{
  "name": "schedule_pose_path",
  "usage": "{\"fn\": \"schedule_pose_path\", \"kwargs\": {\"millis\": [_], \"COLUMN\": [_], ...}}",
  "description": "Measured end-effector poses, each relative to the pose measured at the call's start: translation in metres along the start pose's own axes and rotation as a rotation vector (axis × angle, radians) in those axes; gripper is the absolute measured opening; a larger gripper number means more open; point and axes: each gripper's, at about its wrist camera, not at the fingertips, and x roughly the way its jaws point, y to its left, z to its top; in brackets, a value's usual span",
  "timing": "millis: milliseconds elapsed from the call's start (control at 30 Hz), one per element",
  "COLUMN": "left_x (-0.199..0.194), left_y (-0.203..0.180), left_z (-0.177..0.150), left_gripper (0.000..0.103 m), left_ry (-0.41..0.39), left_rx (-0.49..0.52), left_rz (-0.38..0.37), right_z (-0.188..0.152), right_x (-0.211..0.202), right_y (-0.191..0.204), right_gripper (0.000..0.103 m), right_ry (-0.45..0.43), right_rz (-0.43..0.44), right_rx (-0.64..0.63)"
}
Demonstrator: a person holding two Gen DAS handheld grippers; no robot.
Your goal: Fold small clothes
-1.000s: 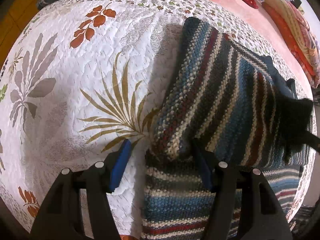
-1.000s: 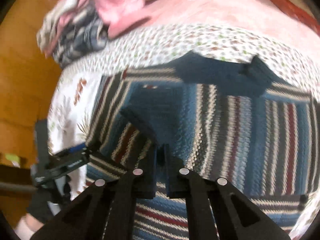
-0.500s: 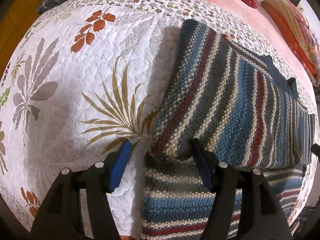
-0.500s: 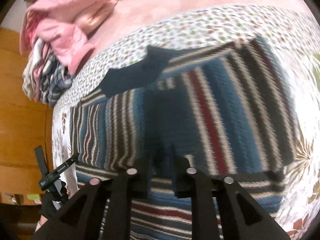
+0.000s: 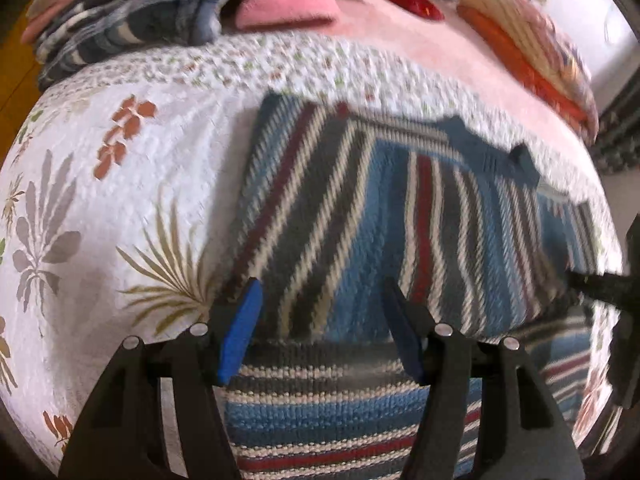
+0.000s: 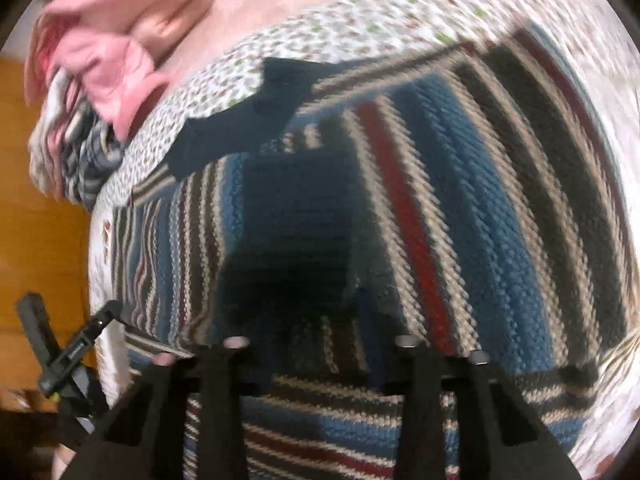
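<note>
In the left wrist view the left gripper (image 5: 320,326) sits at six o'clock, its blue-padded fingers (image 5: 240,338) spread wide with nothing between them, poised over the near edge of a striped knitted sweater (image 5: 400,216). The sweater lies flat on a white quilt (image 5: 100,200) printed with leaves, and fills the middle of the view out toward three o'clock; a folded upper layer with slanting stripes rests on a lower layer whose stripes run crosswise at six o'clock. Its dark blue collar (image 5: 492,152) lies at about one o'clock. A black part of the right gripper (image 5: 612,286) shows at three o'clock, by the sweater's right edge. Farther off, at eleven o'clock, there is a pile of blue and grey clothes (image 5: 132,28), at twelve a folded pink cloth (image 5: 284,4), and at two o'clock a stack of orange and striped fabric (image 5: 528,44) on a pink sheet (image 5: 404,40). In the right wrist view, which is blurred, the right gripper (image 6: 320,344) is at six o'clock, its jaws standing well apart with the sweater (image 6: 440,208) showing in the gap; whether any fabric is pinched I cannot tell. The collar (image 6: 248,120) lies at ten o'clock, the left gripper (image 6: 80,344) is at eight o'clock by the quilt (image 6: 360,24) edge, and pink clothes (image 6: 104,48) lie at eleven o'clock.
</note>
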Motion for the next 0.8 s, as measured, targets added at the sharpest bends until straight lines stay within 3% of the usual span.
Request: {"fn": "schedule_pose_path", "kwargs": {"millis": [33,100,267,433,567,767,800], "left_x": [0.0,-0.004,-0.011,0.008,0.011,-0.027,-0.033], "left_y": [-0.002,-0.006,-0.002,-0.01,-0.015,-0.015,-0.015], "left_z": [-0.001,-0.002,0.0,-0.004,-0.01,-0.016,-0.02], "left_gripper": [0.062,0.062,0.063,0.065,0.065,0.067,0.069], "left_ry": [-0.004,-0.018,-0.05,0.006,0.013,0.074,0.096], "left_rx": [0.022,0.055,0.038,0.07,0.1,0.016,0.015], "left_rz": [0.009,0.012,-0.038,-0.012,0.011,-0.025,-0.011], "right_z": [0.0,0.002,0.006,0.003,-0.009,-0.03,-0.036], "right_x": [-0.003,-0.014,-0.042,-0.03,-0.02,-0.055,-0.064], "right_y": [0.003,0.005,-0.007,-0.029,-0.039,-0.034,-0.033], "right_gripper": [0.002,0.002,0.0,0.0,0.0,0.018,0.027], "right_ry": [-0.008,-0.046,-0.115,-0.072,-0.039,-0.047,-0.05], "right_rz": [0.014,0.013,-0.11,-0.162,-0.127,-0.074,-0.072], "right_rx": [-0.008,-0.021,-0.035,-0.022,0.006,-0.011,-0.021]}}
